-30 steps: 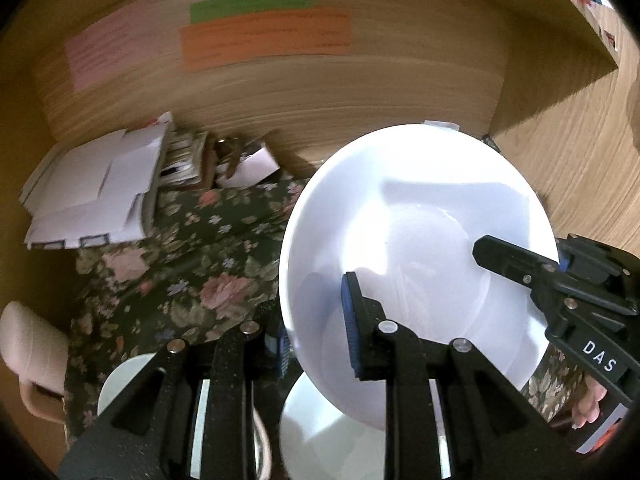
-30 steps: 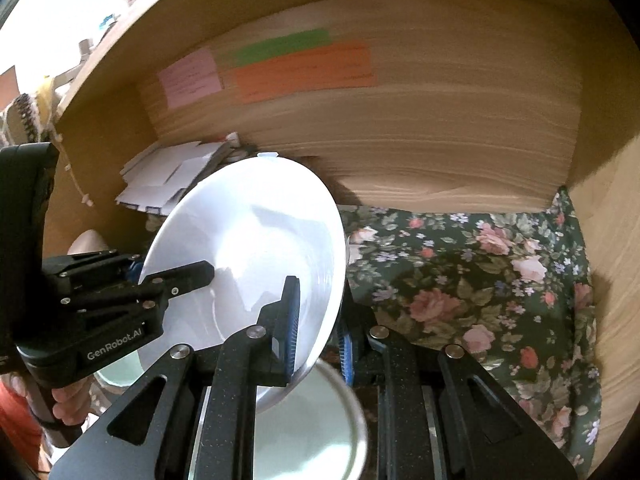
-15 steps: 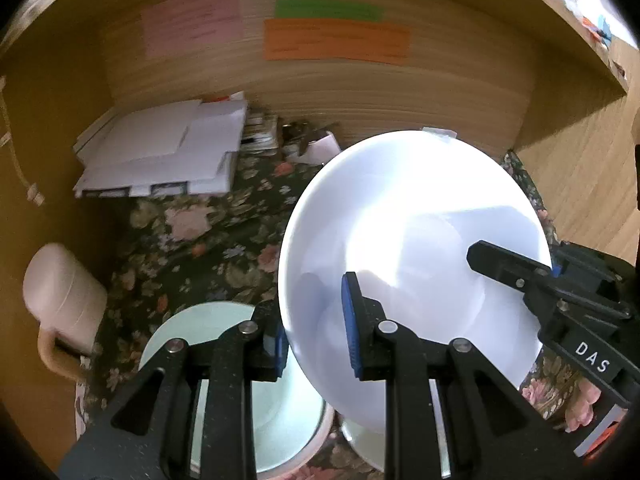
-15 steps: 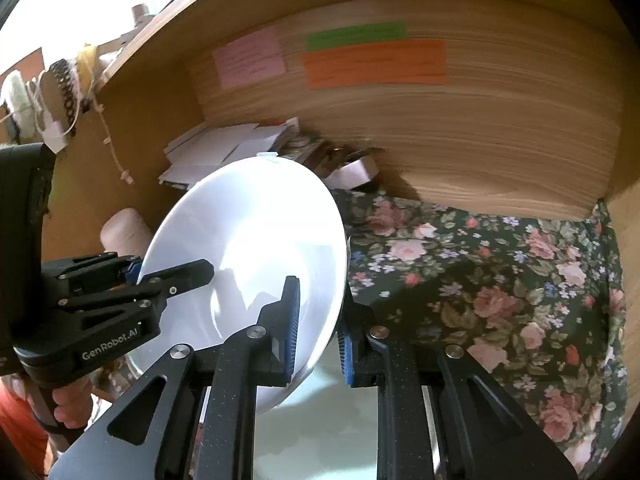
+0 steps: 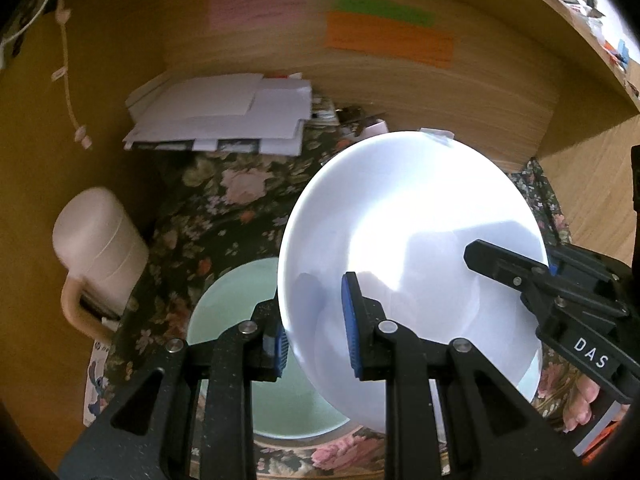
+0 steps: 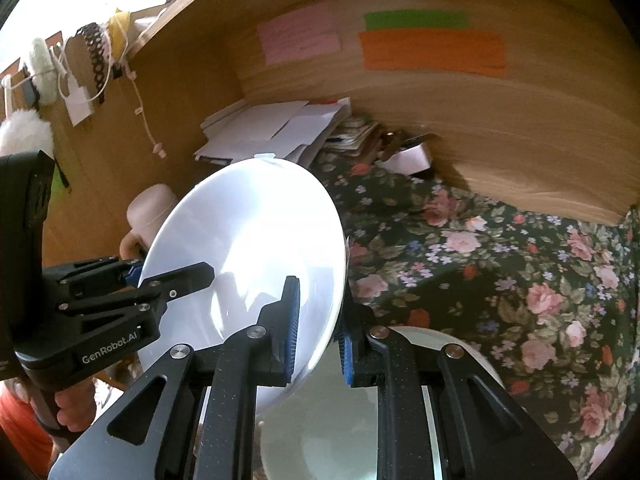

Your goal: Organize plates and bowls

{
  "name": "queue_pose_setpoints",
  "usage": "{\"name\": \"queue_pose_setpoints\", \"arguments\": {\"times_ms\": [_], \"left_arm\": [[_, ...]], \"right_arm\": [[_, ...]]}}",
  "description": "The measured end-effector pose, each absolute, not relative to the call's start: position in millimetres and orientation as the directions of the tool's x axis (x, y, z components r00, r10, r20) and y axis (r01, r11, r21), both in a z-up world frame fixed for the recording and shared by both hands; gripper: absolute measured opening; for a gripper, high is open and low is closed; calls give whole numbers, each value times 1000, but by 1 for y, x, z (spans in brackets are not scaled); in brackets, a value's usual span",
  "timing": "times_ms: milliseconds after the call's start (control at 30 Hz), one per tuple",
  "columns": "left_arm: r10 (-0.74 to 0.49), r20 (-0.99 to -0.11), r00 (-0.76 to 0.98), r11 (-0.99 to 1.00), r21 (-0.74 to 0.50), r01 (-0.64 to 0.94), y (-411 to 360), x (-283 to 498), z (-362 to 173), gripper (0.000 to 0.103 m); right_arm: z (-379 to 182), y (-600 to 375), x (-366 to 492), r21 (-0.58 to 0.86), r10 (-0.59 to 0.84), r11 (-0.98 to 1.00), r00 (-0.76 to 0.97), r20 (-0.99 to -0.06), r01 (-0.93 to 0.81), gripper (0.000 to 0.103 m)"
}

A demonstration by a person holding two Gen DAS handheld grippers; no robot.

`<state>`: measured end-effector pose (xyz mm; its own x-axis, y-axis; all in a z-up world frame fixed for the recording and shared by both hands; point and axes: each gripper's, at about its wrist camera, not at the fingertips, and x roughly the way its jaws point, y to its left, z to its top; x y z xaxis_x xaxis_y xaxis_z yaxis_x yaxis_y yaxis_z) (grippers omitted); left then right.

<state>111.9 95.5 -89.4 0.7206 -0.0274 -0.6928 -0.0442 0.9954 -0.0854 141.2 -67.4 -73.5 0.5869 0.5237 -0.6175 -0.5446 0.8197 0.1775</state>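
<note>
A white bowl hangs tilted above the floral cloth, gripped at opposite rims. My left gripper is shut on its near-left rim, one blue pad inside and one outside. My right gripper is shut on the opposite rim; it shows in the left wrist view as the black right gripper. The left gripper reaches in from the left in the right wrist view. A pale green dish lies on the cloth under the bowl, partly hidden by it.
A cream mug stands at the left wall. Stacked papers and small clutter lie against the back wall under coloured notes. Floral cloth covers the surface to the right. Wooden walls close in both sides. A hand holds the left gripper.
Both grippers have carried the white bowl to the left across the cloth. The mug and papers have drawn toward the centre, and the pale green dish now lies beneath the bowl.
</note>
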Motion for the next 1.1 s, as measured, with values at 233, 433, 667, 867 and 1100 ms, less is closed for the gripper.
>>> {"name": "queue_pose_setpoints", "arguments": {"times_ms": [233, 433, 667, 867, 1100], "left_arm": [[-7, -708, 706, 991, -98, -89, 117, 107, -102, 22], [-3, -722, 692, 987, -112, -113, 133, 105, -112, 22], [-9, -736, 677, 984, -129, -127, 144, 107, -127, 22], [-4, -747, 665, 984, -123, -133, 147, 107, -136, 22], [2, -754, 657, 984, -116, -137, 152, 110, -142, 22]], "right_arm": [[-86, -45, 143, 190, 542, 799, 546, -639, -571, 16], [-97, -31, 149, 202, 548, 787, 510, -663, -583, 16], [-112, -20, 159, 216, 546, 779, 469, -694, -588, 16], [-126, -14, 165, 222, 539, 775, 435, -722, -591, 16], [-124, -10, 163, 187, 527, 772, 448, -722, -607, 16]]}}
